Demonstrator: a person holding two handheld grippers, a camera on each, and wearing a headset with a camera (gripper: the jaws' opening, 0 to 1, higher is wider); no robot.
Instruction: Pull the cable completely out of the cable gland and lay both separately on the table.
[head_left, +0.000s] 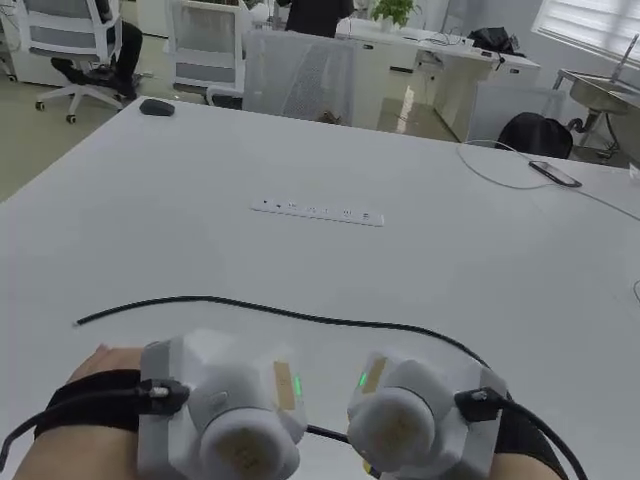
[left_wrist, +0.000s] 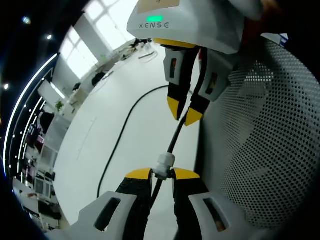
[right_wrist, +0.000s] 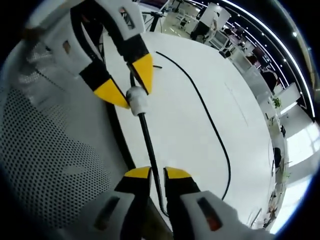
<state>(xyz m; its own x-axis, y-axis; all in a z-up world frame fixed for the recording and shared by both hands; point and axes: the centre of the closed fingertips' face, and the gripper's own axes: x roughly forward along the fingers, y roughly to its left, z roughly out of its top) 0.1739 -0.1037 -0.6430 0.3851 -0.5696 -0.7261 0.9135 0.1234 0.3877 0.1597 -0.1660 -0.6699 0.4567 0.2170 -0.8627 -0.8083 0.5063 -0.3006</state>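
Bright daylight (fisheye edges warped).

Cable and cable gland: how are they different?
The cable is black, long and thin, curving across the table; the cable gland is white, short and chunky. The right gripper pinches the cable, the left gripper pinches the cable gland. Shared: both are gripped, with the cable threaded through the cable gland.
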